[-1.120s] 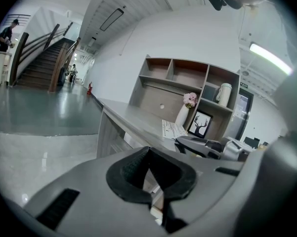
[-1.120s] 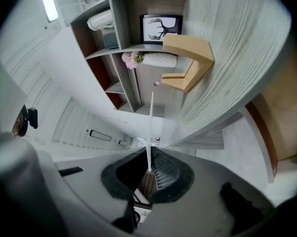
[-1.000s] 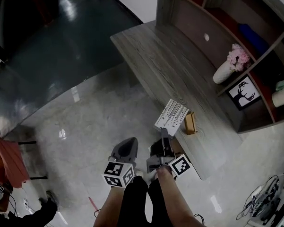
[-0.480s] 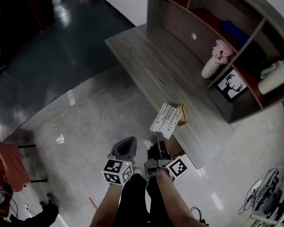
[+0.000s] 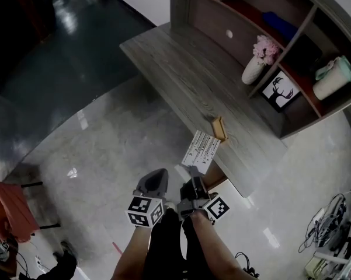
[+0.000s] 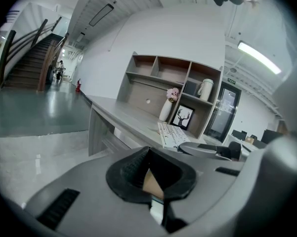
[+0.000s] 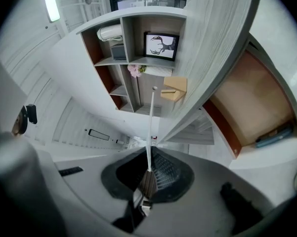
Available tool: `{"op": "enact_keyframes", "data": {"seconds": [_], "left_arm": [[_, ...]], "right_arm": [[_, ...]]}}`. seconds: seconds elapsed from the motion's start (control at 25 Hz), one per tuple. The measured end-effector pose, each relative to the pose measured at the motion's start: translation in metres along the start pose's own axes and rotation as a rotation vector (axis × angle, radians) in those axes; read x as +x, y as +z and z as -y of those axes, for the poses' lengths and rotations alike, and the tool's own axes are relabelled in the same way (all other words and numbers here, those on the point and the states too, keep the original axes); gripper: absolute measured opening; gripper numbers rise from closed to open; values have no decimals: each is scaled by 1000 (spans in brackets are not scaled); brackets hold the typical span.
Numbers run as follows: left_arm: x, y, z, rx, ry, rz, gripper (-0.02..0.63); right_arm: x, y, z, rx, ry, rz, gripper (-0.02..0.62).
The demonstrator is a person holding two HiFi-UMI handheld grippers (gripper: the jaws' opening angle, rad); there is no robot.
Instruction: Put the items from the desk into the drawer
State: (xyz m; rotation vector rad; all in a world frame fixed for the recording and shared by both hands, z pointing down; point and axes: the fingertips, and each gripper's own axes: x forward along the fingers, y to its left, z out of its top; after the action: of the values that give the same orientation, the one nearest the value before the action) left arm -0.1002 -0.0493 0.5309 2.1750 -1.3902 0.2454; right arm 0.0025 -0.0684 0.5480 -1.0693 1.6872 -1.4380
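Centrally in the lower half of the head view, a thin white sheet printed with rows of dark marks [image 5: 200,151] is pinched at its near edge by the right hand-held gripper [image 5: 191,177]. It is held off the grey wood-grain worktop [image 5: 181,63], just in front of its edge. A small tan wooden box [image 5: 219,128] rests on the worktop just beyond the sheet. An open brown-lined drawer [image 5: 215,177] is seen right of the gripper. The left hand-held gripper [image 5: 159,177] is held alongside, jaws pressed together.
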Motion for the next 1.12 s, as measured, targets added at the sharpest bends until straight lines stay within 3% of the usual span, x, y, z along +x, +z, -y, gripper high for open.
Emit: {"op": "enact_keyframes", "data": {"seconds": [1.12], "left_arm": [[4,-53,-13,-3,-63,-95,11]], "right_arm": [[-39,-40,66,26,-118,15,25]]}}
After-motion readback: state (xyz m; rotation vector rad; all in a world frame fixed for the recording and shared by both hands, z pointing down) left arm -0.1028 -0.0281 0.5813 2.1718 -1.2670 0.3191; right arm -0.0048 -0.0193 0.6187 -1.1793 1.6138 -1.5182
